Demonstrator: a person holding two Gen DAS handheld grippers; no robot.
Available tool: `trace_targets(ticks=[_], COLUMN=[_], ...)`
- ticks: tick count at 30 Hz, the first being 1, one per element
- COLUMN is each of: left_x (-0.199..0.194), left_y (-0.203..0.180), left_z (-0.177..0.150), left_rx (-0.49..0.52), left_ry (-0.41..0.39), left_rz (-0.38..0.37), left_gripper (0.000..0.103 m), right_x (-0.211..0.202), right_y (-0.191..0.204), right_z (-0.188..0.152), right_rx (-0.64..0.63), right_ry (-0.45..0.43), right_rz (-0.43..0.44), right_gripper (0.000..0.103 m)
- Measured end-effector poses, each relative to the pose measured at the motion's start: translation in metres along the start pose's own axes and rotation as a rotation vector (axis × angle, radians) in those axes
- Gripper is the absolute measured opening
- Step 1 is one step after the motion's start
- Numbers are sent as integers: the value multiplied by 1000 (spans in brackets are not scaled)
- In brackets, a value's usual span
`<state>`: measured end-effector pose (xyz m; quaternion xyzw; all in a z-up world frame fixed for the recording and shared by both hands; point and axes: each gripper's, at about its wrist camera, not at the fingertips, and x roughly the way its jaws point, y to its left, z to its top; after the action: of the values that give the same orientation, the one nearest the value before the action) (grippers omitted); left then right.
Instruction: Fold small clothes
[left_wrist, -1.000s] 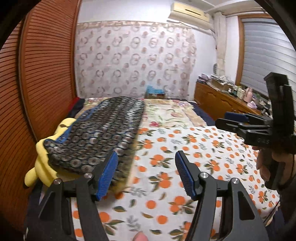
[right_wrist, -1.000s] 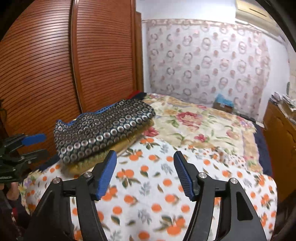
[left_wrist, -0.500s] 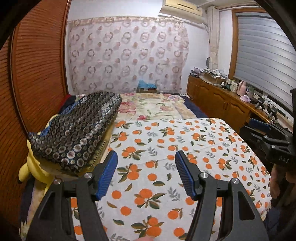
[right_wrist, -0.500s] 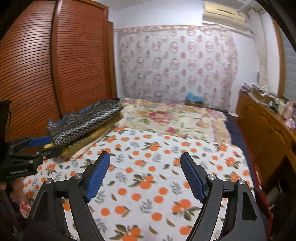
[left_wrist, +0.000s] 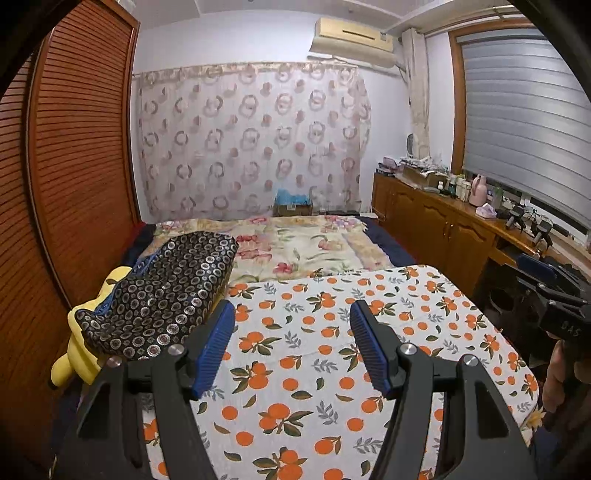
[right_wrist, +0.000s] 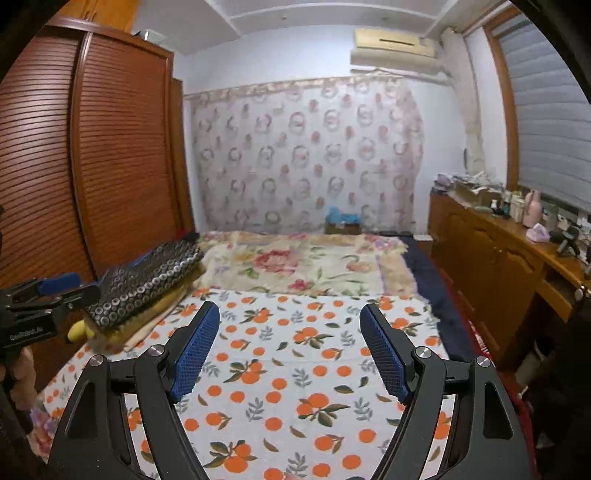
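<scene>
Bedroom, both my grippers raised over a bed: my left gripper (left_wrist: 291, 347) fills the lower centre of its own frame, blue-padded fingers (left_wrist: 214, 347) spread wide with nothing between them. My right gripper (right_wrist: 290, 350) hangs the same way in the lower centre of its view, fingers parted and bare. Beneath both lies an orange-print sheet (left_wrist: 332, 332), flat across the near half of the bed. The folded dark garment with ring pattern (left_wrist: 162, 295) sits at the left middle of the left wrist frame, stacked on a yellow plush toy (left_wrist: 79, 354) beside the louvred wooden wardrobe (left_wrist: 74, 147). From the right wrist camera the same garment (right_wrist: 147, 280) rests at middle left, on top of yellow and cream folded cloth, well apart from my right gripper.
</scene>
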<state>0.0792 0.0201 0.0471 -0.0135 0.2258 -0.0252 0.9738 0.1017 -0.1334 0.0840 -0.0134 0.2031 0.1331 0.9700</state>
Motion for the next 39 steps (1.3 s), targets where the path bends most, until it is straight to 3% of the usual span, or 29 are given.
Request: trace_targets(ticks=[39], left_x=[-12], left_y=[-1], left_z=[1], left_rx=[8], left_ry=[-31], left_rz=[14], left_gripper=[64], right_x=[-7], right_y=[-7], right_z=[-2], right_rx=[-5], right_ry=[-12], right_rz=[-45], right_gripper=[81])
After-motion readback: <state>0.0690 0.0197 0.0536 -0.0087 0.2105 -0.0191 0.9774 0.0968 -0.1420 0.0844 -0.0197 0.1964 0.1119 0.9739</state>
